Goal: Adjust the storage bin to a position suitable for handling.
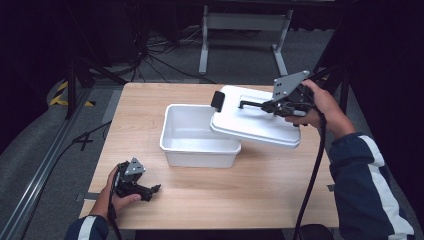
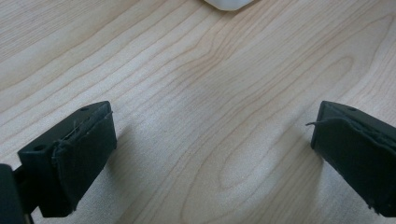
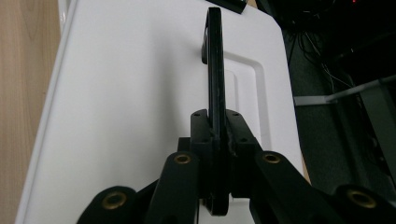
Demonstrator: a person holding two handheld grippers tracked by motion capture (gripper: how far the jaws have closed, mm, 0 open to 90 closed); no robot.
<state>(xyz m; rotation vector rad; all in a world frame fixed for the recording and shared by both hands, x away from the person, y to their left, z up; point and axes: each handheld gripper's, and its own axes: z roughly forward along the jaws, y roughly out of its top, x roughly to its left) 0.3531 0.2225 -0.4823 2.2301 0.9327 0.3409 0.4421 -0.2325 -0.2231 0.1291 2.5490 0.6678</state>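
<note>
Fingers of right gripper (image 1: 272,106) pinching tight on the black handle (image 3: 214,70) of the white lid (image 1: 252,122), handle standing edge-on between the pads in the right gripper view. Holding lid tilted, its left edge w/ a black clip (image 1: 218,100) hanging over the right rim of the white tub (image 1: 197,136), rest of lid sticking out to the tub's right, above the desk (image 1: 260,190). Can't tell if lid is touching the rim or just hovering over it. Lid top showing a recessed panel under the handle in the right gripper view. Tub sitting upright approx mid-desk, open, inside looking bare.

Fingers of left gripper (image 1: 150,190) spreading wide, nothing between them, just wood grain in the left gripper view. Resting low near the desk's front left corner, well apart from tub; left hand (image 1: 116,197) wrapping round the gripper body. A white corner of the tub peeking in at the top edge of the left gripper view. Right hand (image 1: 325,107) gripping from the far right side, sleeve dark w/ white stripes. Cable trailing from right gripper down across the desk's right edge.
</note>
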